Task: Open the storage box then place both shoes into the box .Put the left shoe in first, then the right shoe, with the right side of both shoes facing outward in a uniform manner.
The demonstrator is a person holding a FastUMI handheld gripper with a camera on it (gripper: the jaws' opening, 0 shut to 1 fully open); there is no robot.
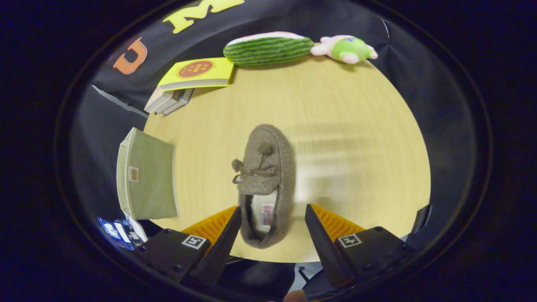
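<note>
On the pale wooden table [356, 126], a brown slipper [265, 180] lies between the wide-spread fingers [272, 218], untouched.

Shoe [264, 184] lies between the spread gripper [272, 218] fingers, box [147, 176] left.

Storage box [147, 176] partly off-table; tongs [272, 218] apart, bases cut off.

The shoe [265, 176] is nubbly, matt knitted cloth with a pale fleecy lining. The tabletop [344, 126] looks like smooth light wood with faint sheen. The storage box [147, 176] is matt woven fabric. The watermelon-striped plush [268, 48] is soft cloth; the books [197, 74] have glossy paper covers.

The gripper [272, 218] has ribbed finger pads [331, 222] and stands open around the shoe's heel.
</note>
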